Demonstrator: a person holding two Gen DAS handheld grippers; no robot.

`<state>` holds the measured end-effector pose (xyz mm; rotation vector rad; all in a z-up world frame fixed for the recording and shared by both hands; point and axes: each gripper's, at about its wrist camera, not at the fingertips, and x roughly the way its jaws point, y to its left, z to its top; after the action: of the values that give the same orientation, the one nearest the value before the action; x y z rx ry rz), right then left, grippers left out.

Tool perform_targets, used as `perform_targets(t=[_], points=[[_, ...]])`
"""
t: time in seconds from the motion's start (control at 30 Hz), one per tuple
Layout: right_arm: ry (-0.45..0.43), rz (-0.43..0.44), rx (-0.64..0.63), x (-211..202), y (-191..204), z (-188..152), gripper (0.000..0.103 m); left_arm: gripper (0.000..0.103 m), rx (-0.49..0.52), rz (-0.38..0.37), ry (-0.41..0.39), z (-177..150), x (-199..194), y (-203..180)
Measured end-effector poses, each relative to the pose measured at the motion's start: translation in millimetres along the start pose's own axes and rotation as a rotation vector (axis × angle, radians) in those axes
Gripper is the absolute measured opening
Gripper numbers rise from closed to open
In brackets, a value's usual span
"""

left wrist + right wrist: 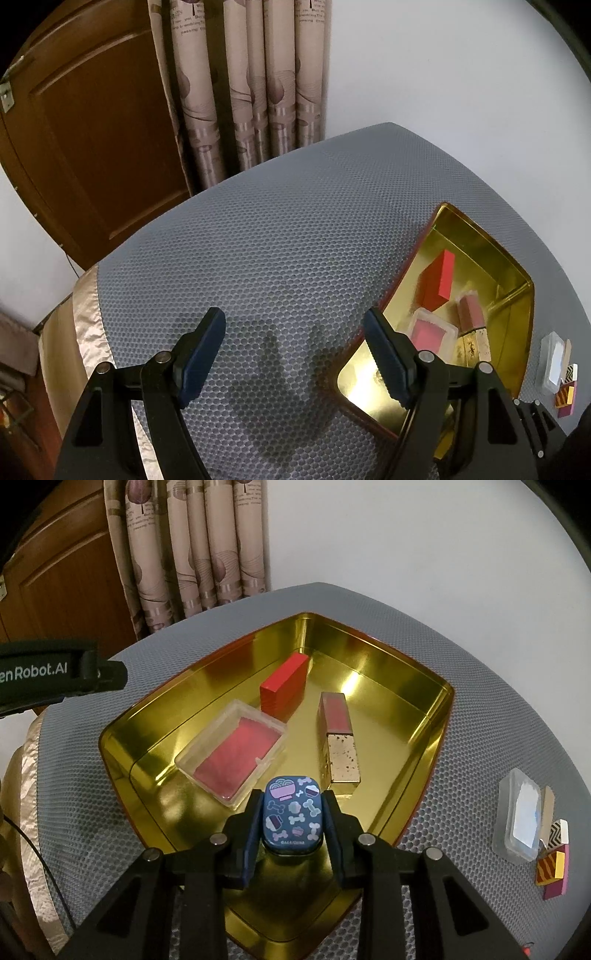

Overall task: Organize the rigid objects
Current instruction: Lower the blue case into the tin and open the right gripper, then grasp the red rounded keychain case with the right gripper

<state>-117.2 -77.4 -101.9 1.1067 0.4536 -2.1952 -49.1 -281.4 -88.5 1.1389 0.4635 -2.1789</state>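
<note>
Over on the left, the left gripper hangs above bare grey mat with its fingers spread wide and nothing between them, just beside the left edge of the gold tin tray. Moving right into the tray, three things already sit inside: a clear plastic case with a pink insert at the near left, a red block standing on edge at the far side and touching that case's far corner, and a pink-and-gold lipstick box lying flat a little to the right. Next comes the right gripper, hovering over the tray's near edge with its fingers pressed against the sides of a small blue tin printed with bones and bowls, so that looks like item four on its way in. Further right, out on the mat and well apart from the tray, a clear flat case and a cluster of small patterned erasers wait their turn. By my reckoning, a bit past the halfway mark.
</note>
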Motion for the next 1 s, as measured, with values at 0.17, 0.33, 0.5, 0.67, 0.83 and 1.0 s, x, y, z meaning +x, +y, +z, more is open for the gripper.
perform_targets(t=[0.17,0.33,0.5,0.67,0.83,1.0], points=[[-0.007,-0.003,0.015,-1,-2,1,0.035,0.074,-0.002,-0.004,0.006,-1,1,1],[-0.027,0.007,0.051,-13,-9,-1,0.035,0.074,0.012,-0.005,-0.003,-2,-1,1],[-0.072,0.005,0.095,-37,-25,-12,0.036,0.074,0.031,-0.005,-0.015,-4,-3,-5],[-0.101,-0.034,0.178,-66,-58,-36,0.040,0.074,0.054,-0.004,-0.024,-5,-4,-12],[-0.105,-0.106,0.242,-89,-103,-70,0.053,0.074,0.084,-0.006,-0.036,-7,-6,-21],[-0.074,-0.197,0.275,-106,-149,-113,0.055,0.075,0.104,-0.003,-0.039,-9,-6,-28]])
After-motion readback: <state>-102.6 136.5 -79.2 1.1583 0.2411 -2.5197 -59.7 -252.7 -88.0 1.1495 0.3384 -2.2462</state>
